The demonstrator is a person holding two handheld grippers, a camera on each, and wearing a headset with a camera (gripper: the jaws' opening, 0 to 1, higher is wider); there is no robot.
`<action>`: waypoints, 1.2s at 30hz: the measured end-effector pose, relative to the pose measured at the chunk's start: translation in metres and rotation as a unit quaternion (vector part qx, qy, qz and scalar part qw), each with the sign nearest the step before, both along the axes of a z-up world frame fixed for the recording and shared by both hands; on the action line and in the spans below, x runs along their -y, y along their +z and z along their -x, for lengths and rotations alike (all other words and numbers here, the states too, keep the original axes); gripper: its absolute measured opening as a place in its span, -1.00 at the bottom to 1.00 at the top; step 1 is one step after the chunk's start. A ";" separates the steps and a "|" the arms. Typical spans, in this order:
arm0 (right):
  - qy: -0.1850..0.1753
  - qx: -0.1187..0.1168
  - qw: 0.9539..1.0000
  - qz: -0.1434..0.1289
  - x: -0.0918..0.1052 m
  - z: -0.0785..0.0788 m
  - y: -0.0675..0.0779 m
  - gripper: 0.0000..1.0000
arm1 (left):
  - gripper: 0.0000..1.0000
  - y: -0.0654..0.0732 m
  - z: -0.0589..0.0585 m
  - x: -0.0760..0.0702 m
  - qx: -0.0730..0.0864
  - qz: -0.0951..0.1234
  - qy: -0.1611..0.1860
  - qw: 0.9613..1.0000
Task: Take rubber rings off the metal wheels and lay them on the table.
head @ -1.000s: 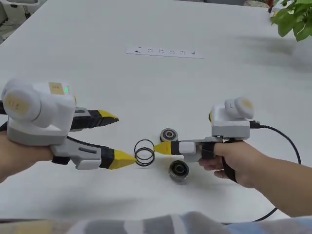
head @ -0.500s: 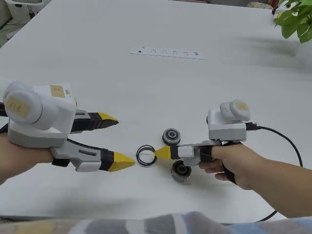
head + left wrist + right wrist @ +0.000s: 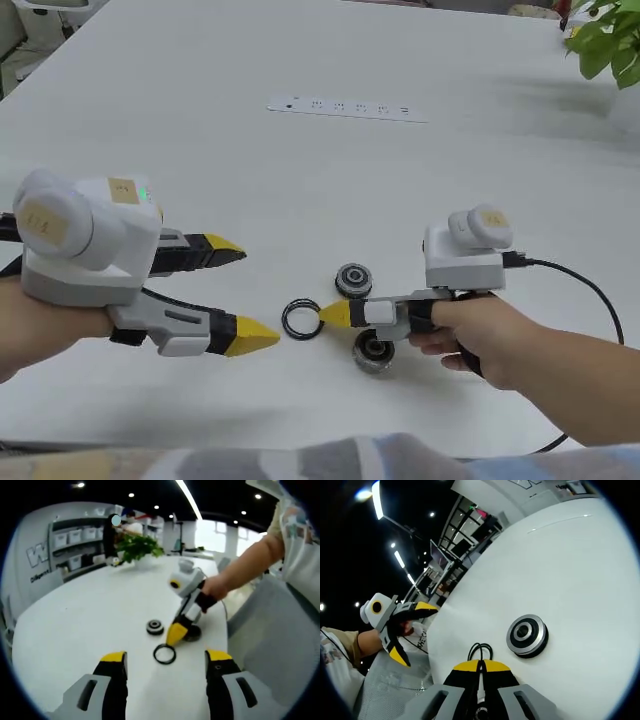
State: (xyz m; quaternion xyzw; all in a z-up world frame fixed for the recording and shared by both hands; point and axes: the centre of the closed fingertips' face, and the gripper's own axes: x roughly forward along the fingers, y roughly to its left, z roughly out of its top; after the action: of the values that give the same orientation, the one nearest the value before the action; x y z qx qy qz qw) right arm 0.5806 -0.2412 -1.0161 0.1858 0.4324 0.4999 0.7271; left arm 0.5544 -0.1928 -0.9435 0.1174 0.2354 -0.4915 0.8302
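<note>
Rubber rings point(image 3: 300, 320), perhaps two, two metal wheels point(image 3: 353, 279)

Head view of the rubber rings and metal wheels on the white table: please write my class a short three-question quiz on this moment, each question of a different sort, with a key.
1. True or false: the left gripper has its jaws shut.
2. Multiple choice: how many metal wheels stand on the table? A one, B two, C four.
3. Short answer: which gripper's closed tip is at the rubber rings?

Key
1. False: its jaws stand wide open.
2. B.
3. The right gripper.
</note>
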 end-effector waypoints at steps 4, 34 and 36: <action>-0.004 0.006 1.000 0.003 0.002 -0.002 0.000 -0.97 | 0.27 0.000 0.000 -0.001 0.000 -0.001 0.000 1.000; -0.050 0.125 0.991 -0.027 0.033 -0.032 0.054 -0.51 | 0.19 -0.003 -0.032 0.014 0.001 -0.014 -0.009 1.000; -0.050 0.137 0.989 -0.018 0.039 -0.036 0.052 -0.51 | 0.15 -0.005 -0.035 0.016 0.000 -0.016 -0.010 1.000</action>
State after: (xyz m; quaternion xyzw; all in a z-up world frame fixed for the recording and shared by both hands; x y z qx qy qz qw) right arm 0.6164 -0.2797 -0.9642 0.1499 0.3097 0.4910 0.8003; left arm 0.5890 -0.2091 -0.9486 0.1328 0.2416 -0.4960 0.8234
